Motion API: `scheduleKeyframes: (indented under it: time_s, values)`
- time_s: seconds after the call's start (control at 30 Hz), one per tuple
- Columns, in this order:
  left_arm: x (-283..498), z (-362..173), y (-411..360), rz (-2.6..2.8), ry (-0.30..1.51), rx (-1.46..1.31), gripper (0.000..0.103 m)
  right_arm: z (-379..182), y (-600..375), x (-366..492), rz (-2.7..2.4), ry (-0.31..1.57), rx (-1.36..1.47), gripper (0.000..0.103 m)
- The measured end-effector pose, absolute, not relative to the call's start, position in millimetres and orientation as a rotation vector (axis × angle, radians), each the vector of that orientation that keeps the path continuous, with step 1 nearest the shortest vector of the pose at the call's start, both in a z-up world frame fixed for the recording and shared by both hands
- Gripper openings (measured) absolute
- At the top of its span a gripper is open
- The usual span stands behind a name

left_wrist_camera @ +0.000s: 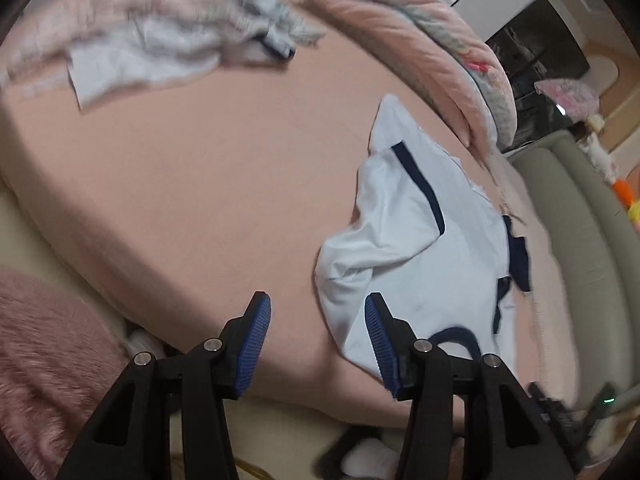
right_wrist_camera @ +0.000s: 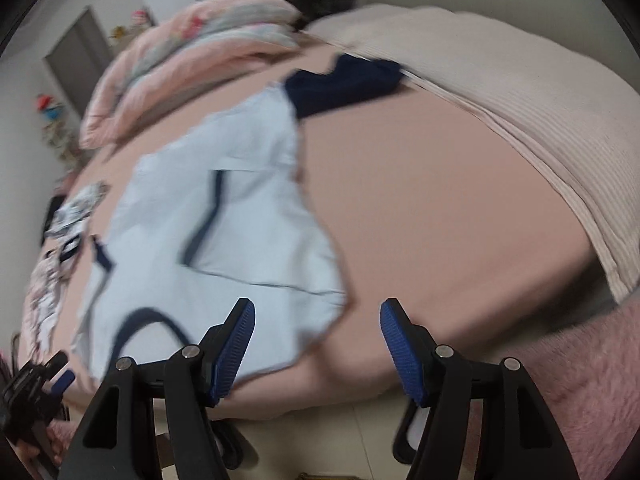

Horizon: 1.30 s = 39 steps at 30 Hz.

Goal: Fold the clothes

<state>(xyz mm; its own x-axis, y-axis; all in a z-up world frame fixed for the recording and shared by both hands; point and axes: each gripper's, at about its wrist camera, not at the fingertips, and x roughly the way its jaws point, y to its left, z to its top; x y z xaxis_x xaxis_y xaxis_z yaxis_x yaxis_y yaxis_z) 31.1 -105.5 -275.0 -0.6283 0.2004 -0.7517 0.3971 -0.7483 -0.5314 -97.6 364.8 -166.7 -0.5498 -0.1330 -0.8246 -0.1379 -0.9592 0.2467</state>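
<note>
In the left wrist view, a heap of pale crumpled clothes [left_wrist_camera: 160, 56] lies blurred at the far left of the pink bed [left_wrist_camera: 208, 184], well apart from everything near the camera. Nearer and to the right lies the pale blue shirt [left_wrist_camera: 404, 248], its cloth rumpled into soft folds along its left edge, with a dark navy stripe running down it, navy trim at its right side and a curved navy neckline at its near end. It rests on the sheet close to the bed's near edge, with a rolled pink quilt [left_wrist_camera: 420, 48] beyond it at the far right. The left gripper [left_wrist_camera: 318, 312] hangs released above the near edge of the bed, nothing between its blue ribbed pads; its right finger shows over the shirt's near left hem, while the left finger shows over bare sheet. In the right wrist view the same shirt [right_wrist_camera: 224, 216] spreads over the left half of the bed, a navy sleeve or panel at its far end and the neckline curve at its near left. The right gripper [right_wrist_camera: 318, 312] stands released as well, jaws spread and empty; the shirt's near right corner lies just beyond its left finger, and the right finger shows over bare sheet. A ribbed pale blanket [right_wrist_camera: 500, 92] covers the bed's far right.
</note>
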Motion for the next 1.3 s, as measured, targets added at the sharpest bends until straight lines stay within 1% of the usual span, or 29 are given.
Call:
scheduleKeyframes:
  time_s: [0.1, 0.17, 0.3, 0.33, 0.4, 0.47, 0.5, 0.53, 0.57, 0.63, 0.7, 0.77, 0.83, 0.93, 0.97, 1.07, 1.1, 1.13, 1.17, 1.23, 1.3]
  values:
    - [24, -272, -94, -2.575, 0.946, 1.316, 0.045, -173, 375, -101, 2.692, 0.516, -1.503, 0.065]
    - [14, -267, -94, -2.598, 0.875, 1.301, 0.045, -176, 376, -104, 2.693, 0.509, -1.505, 0.065]
    - [-3, -268, -90, -2.604, 0.765, 1.339, 0.045, -183, 366, -114, 2.696, 0.421, -1.538, 0.065]
    - [-6, -271, -85, -2.592, 0.703, 1.362, 0.045, -187, 362, -117, 2.693, 0.393, -1.558, 0.065]
    - [-10, -278, -75, -2.562, 0.566, 1.406, 0.045, -194, 351, -124, 2.692, 0.239, -1.583, 0.066]
    - [-9, -277, -65, -2.554, 0.442, 1.418, 0.041, -194, 343, -122, 2.703, 0.141, -1.581, 0.066]
    - [-7, -276, -66, -2.548, 0.436, 1.417, 0.036, -193, 343, -119, 2.711, 0.141, -1.589, 0.062]
    - [-5, -276, -68, -2.542, 0.440, 1.415, 0.028, -191, 344, -115, 2.726, 0.165, -1.598, 0.052]
    - [-3, -275, -71, -2.535, 0.444, 1.413, 0.026, -190, 346, -113, 2.741, 0.179, -1.603, 0.045]
    - [3, -273, -76, -2.519, 0.468, 1.400, 0.018, -186, 349, -111, 2.762, 0.202, -1.612, 0.029]
    - [8, -268, -75, -2.522, 0.472, 1.377, 0.017, -180, 354, -113, 2.766, 0.203, -1.571, 0.023]
    - [15, -263, -72, -2.551, 0.518, 1.359, 0.017, -175, 361, -117, 2.748, 0.198, -1.521, 0.023]
    - [21, -258, -69, -2.579, 0.564, 1.339, 0.017, -175, 369, -120, 2.748, 0.322, -1.556, 0.024]
    - [16, -265, -72, -2.571, 0.726, 1.376, 0.017, -186, 369, -121, 2.738, 0.502, -1.684, 0.024]
    - [16, -267, -74, -2.557, 0.756, 1.379, 0.018, -189, 365, -121, 2.732, 0.514, -1.716, 0.025]
    - [18, -270, -79, -2.533, 0.823, 1.378, 0.018, -189, 354, -121, 2.741, 0.439, -1.705, 0.031]
    - [19, -271, -80, -2.534, 0.842, 1.378, 0.019, -190, 353, -121, 2.747, 0.445, -1.702, 0.038]
    - [21, -271, -79, -2.538, 0.872, 1.383, 0.023, -190, 351, -121, 2.753, 0.450, -1.700, 0.042]
    - [21, -274, -78, -2.541, 0.909, 1.401, 0.027, -191, 349, -122, 2.762, 0.444, -1.693, 0.044]
    - [20, -276, -76, -2.548, 0.954, 1.419, 0.037, -193, 343, -125, 2.782, 0.418, -1.675, 0.044]
    - [19, -275, -72, -2.560, 0.957, 1.406, 0.041, -192, 337, -128, 2.817, 0.387, -1.653, 0.044]
